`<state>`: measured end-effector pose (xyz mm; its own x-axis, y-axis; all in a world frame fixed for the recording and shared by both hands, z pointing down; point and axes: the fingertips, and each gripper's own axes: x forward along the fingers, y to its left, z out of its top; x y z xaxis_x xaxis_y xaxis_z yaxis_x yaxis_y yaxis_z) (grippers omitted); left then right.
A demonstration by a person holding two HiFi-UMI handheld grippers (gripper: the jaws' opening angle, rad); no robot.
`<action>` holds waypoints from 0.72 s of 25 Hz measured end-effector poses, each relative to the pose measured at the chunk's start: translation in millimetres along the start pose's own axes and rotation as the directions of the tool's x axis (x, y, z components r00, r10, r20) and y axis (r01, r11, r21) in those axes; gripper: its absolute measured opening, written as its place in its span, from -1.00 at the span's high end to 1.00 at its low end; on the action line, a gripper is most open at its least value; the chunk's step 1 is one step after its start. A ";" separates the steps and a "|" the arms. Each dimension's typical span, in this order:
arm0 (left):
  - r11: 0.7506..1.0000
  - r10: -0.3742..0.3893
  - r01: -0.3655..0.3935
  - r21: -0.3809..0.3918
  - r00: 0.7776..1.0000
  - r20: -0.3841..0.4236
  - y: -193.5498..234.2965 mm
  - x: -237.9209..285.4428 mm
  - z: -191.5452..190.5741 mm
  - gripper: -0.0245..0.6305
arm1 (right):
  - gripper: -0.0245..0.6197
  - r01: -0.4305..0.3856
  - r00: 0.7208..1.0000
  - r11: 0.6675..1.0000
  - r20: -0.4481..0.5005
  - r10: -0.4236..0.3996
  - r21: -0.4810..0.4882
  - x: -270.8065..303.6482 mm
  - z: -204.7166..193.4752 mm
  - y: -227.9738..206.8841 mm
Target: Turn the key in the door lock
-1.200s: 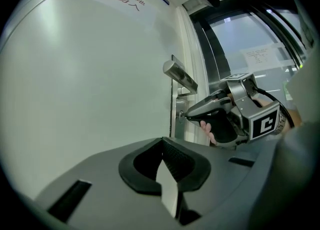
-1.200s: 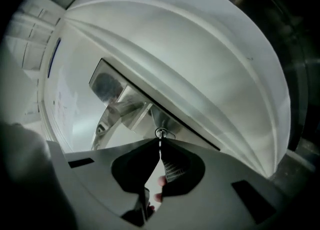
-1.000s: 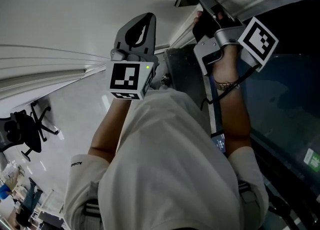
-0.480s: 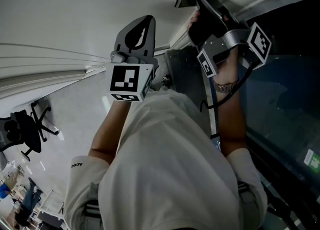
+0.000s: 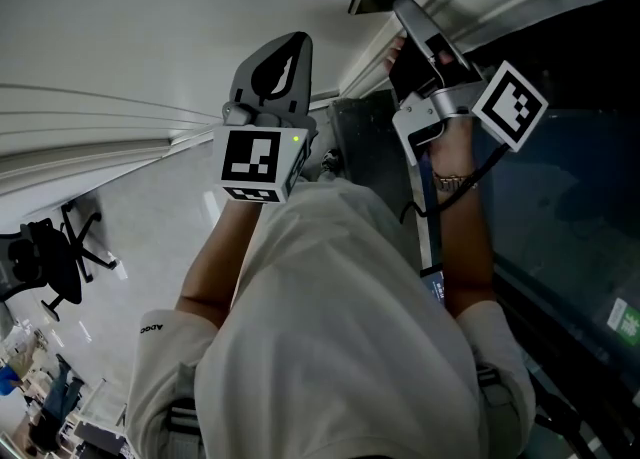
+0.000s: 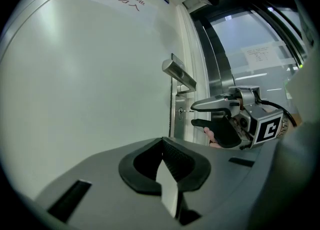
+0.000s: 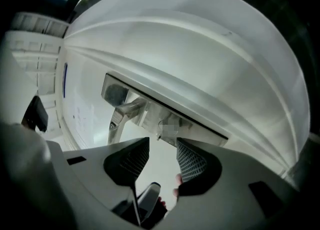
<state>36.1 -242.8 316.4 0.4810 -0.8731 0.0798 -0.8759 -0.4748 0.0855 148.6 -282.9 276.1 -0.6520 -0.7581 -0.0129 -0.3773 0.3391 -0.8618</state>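
Small silver metal key [image 6: 186, 110] sticks out of the lock just below the handle, at the door's edge. Right gripper [image 7: 163, 143] has its jaws apart, tips right at the key, not clamped on it yet. Left gripper [image 5: 290, 47] hangs well off, jaws together, empty. Key is likely light, stiff, thin and slippery, so pinch its flat head squarely. Silver lever handle [image 6: 179, 75] just above may crowd the upper jaw. White door [image 6: 90, 73] lies behind, dark-framed glass panel [image 6: 250, 43] beside.

A thin metal key [image 6: 186, 110] juts out horizontally from the door lock [image 6: 180, 110]. Both sit just below the lever handle [image 6: 179, 74].
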 end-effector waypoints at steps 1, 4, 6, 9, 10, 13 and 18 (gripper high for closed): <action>1.000 0.000 0.000 0.000 1.000 0.000 0.0 0.3 -0.1 0.90 | 0.45 0.010 1.000 0.997 -0.009 -0.011 -0.073 -0.3 0.6 2.4; 1.000 0.002 -0.002 0.001 1.000 -0.002 0.4 1.3 -1.2 0.90 | 0.36 0.096 0.995 0.926 -0.002 -0.104 -0.364 -3.0 3.9 6.6; 1.000 0.003 -0.003 -0.002 1.000 -0.002 0.2 1.6 -1.5 0.90 | 0.36 0.186 0.978 0.796 0.036 -0.203 -0.576 -7.3 6.9 5.4; 1.000 0.003 -0.003 -0.007 1.000 -0.005 -0.1 2.3 -3.1 0.90 | 0.36 0.232 0.958 0.609 0.069 -0.278 -0.758 -8.0 5.8 7.2; 1.000 0.002 -0.002 -0.007 1.000 -0.008 -0.3 2.7 -4.1 0.90 | 0.36 0.240 0.951 0.543 0.083 -0.297 -0.805 -7.4 5.5 7.9; 1.000 0.001 -0.001 -0.007 1.000 -0.012 -0.3 4.5 -6.0 0.90 | 0.36 0.261 0.919 0.267 0.154 -0.363 -0.927 -5.1 4.2 9.0; 1.000 0.006 -0.006 -0.011 1.000 -0.011 1.4 7.5 -6.2 0.90 | 0.36 0.239 0.864 -0.203 0.303 -0.402 -0.950 1.5 1.2 12.5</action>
<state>38.7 -249.4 323.3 0.4762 -0.8746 0.0909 -0.8784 -0.4682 0.0961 143.7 -280.4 264.8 -0.2120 -0.9602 0.1819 -0.7036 0.2791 0.6535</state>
